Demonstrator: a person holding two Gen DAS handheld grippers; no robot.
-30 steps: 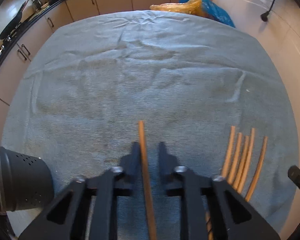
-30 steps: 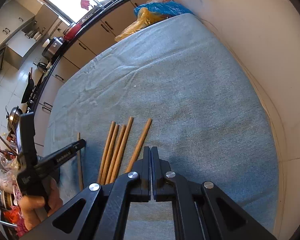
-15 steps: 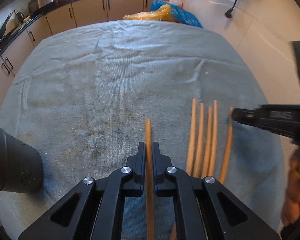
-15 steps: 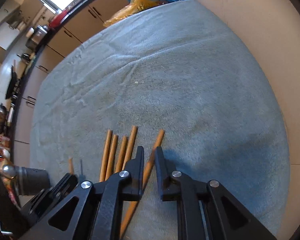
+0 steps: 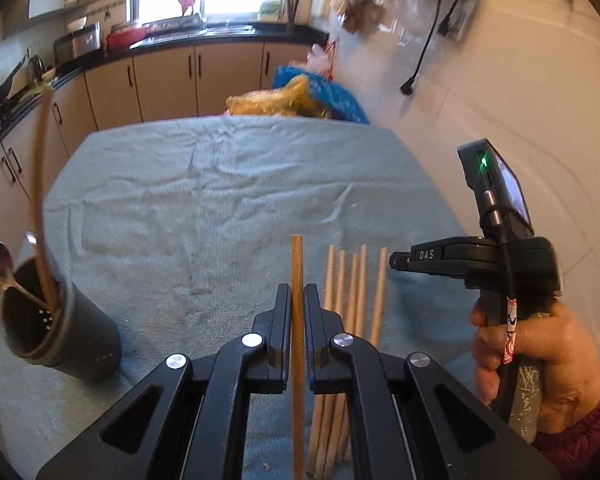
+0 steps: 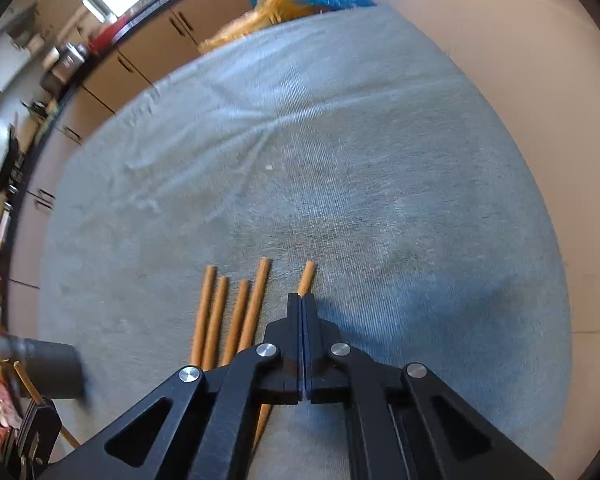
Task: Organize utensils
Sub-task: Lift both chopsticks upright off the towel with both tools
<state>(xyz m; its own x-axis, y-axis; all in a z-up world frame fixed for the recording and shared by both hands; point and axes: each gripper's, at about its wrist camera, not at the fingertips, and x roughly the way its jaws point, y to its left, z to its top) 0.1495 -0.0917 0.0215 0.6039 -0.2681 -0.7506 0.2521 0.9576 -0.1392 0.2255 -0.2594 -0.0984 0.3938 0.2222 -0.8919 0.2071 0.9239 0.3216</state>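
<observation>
The left hand-held gripper [image 5: 298, 304] clamps one chopstick [image 5: 297, 264] above the towel-covered counter [image 5: 220, 208]. The right hand-held gripper [image 6: 302, 308] has just snapped closed, empty (over the rightmost stick). Five chopsticks [image 6: 236, 312] lie side by side; the holder [image 5: 60, 332] stands left.

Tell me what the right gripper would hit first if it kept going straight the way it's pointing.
Probably the rightmost chopstick lying just past the shut right gripper. Depth is unclear, so it may meet the grey cloth instead.
</observation>
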